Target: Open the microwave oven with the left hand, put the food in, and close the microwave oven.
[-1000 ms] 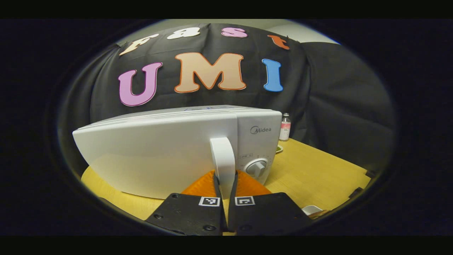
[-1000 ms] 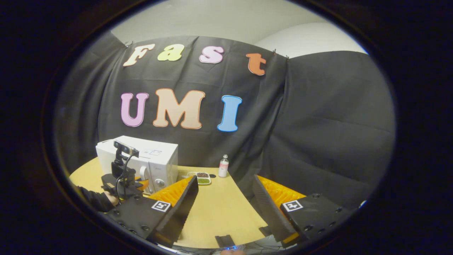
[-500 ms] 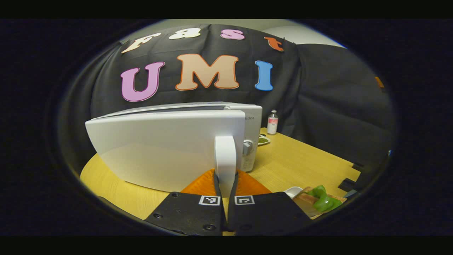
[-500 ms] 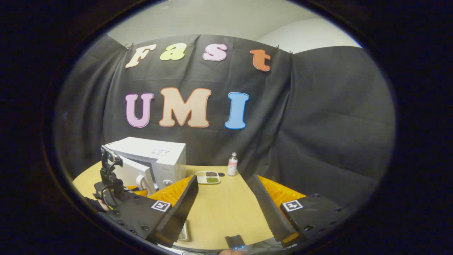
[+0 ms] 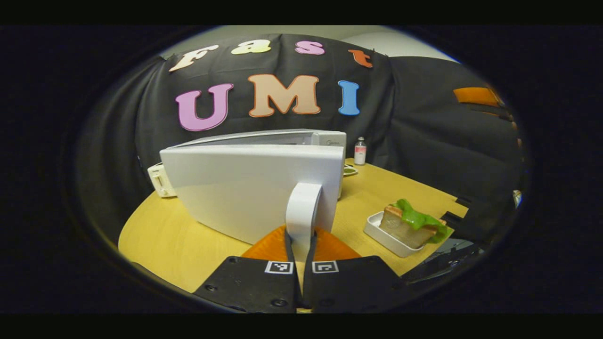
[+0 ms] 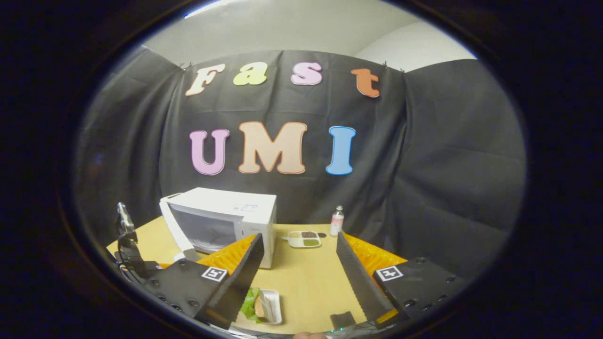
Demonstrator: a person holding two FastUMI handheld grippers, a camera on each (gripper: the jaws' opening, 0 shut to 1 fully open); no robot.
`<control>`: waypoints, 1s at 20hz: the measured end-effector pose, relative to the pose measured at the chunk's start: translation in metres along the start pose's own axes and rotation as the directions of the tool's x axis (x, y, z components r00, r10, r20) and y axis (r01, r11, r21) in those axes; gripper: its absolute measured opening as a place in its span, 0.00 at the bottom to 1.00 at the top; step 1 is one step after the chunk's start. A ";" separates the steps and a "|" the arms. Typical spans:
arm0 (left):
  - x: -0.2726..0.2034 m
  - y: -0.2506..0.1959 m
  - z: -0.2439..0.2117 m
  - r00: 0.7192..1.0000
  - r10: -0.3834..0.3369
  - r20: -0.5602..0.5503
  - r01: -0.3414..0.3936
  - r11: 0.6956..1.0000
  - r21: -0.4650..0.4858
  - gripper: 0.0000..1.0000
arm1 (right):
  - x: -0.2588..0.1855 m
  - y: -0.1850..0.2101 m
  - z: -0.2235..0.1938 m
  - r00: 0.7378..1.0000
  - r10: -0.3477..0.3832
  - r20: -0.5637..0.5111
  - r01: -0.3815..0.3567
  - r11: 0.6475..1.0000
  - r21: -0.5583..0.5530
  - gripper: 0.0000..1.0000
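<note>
White microwave oven [image 6: 226, 221] door [image 5: 249, 186] swung open, my left gripper [image 5: 299, 245] clamped on door handle [image 5: 301, 212]. Sandwich [image 5: 410, 225] in tray [image 5: 384, 233] sits near right on table [image 5: 179, 240], not yet loaded. My right gripper [image 6: 297, 263] wide, empty. Loading, closing remain.

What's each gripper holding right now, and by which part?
The left gripper is shut on the handle of the microwave door, near its lower end. The right gripper is open and holds nothing.

Left tool [image 5: 300, 245] clamped on door handle [image 5: 302, 212] of swung-open microwave door [image 5: 245, 188], sandwich tray [image 5: 409, 226] nearby.
</note>
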State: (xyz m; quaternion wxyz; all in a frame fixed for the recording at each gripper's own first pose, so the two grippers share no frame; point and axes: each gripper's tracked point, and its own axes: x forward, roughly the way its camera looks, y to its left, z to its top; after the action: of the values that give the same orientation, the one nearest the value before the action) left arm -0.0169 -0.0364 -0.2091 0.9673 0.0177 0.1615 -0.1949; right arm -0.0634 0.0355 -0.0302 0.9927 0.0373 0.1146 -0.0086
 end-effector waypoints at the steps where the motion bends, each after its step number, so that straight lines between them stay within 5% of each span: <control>1: -0.009 0.007 -0.004 1.000 0.013 -0.006 -0.013 1.000 0.001 0.02 | -0.001 0.007 0.000 1.000 0.008 0.001 -0.008 1.000 0.001 0.97; 10: -0.078 0.077 -0.036 0.992 0.116 -0.042 -0.116 0.993 0.000 0.01 | -0.009 0.063 -0.007 0.999 0.037 0.014 -0.037 0.999 -0.001 0.97; 20: -0.114 0.145 -0.052 0.964 0.261 -0.057 -0.265 0.963 -0.055 0.00 | -0.016 0.077 -0.013 0.999 0.036 0.015 -0.035 0.998 -0.050 0.98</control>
State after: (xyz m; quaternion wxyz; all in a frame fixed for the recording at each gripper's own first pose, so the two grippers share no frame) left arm -0.0770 0.1446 -0.2264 0.9804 0.0137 0.1873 -0.0591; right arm -0.0795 0.1130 -0.0336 0.9942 0.0144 0.1061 0.0117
